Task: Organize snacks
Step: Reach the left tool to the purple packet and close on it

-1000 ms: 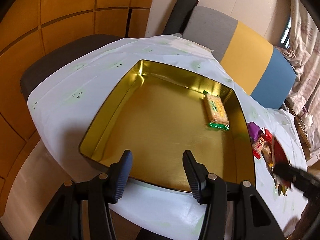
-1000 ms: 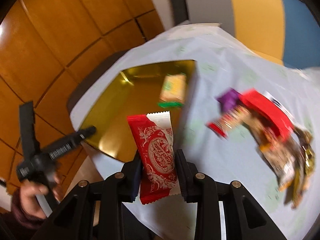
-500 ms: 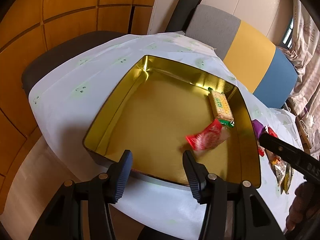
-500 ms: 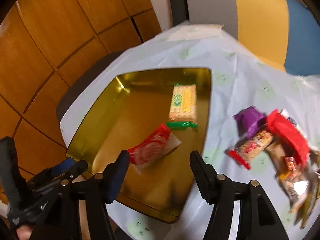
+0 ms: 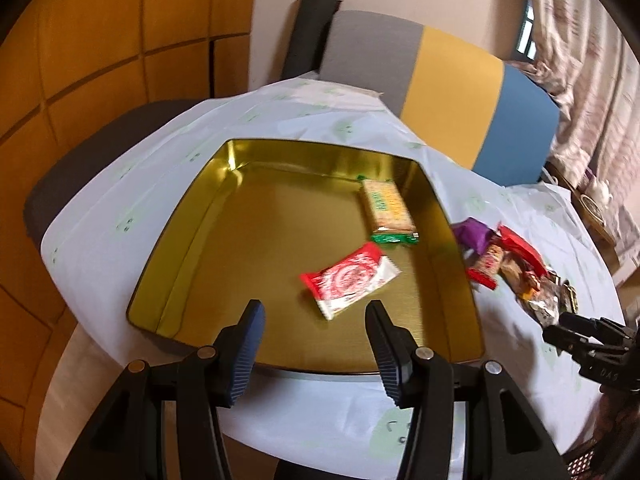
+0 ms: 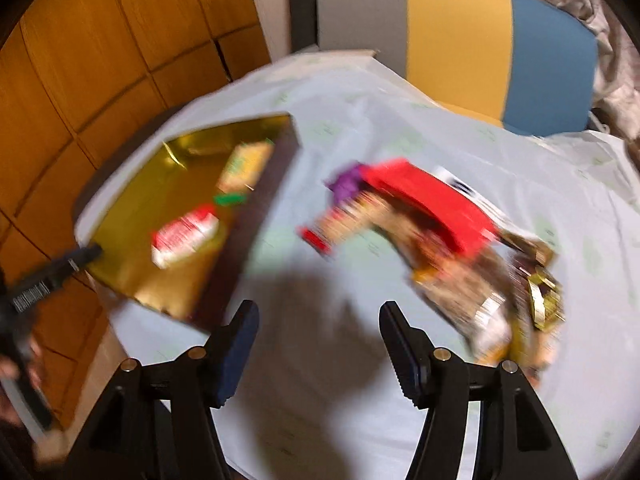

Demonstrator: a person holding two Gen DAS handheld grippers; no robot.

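A gold tin tray (image 5: 224, 248) sits on the white tablecloth. Inside it lie a red-and-white snack packet (image 5: 350, 278) and a green-edged cracker pack (image 5: 387, 207). A pile of loose snacks (image 5: 516, 264) lies on the cloth right of the tray. My left gripper (image 5: 314, 330) is open and empty over the tray's near edge. My right gripper (image 6: 318, 340) is open and empty above the cloth, between the tray (image 6: 132, 240) and the snack pile (image 6: 448, 248). That view is blurred; the red-and-white packet (image 6: 184, 236) shows in the tray.
A grey, yellow and blue chair (image 5: 448, 80) stands behind the table. A dark seat (image 5: 92, 156) is at the left under the cloth. Orange wood panels (image 5: 100, 40) line the left wall. A curtain (image 5: 588, 80) hangs at the right.
My right gripper opened and dropped the red-and-white packet into the tray, then swung right toward the snack pile. My left gripper stayed open by the tray's near edge.
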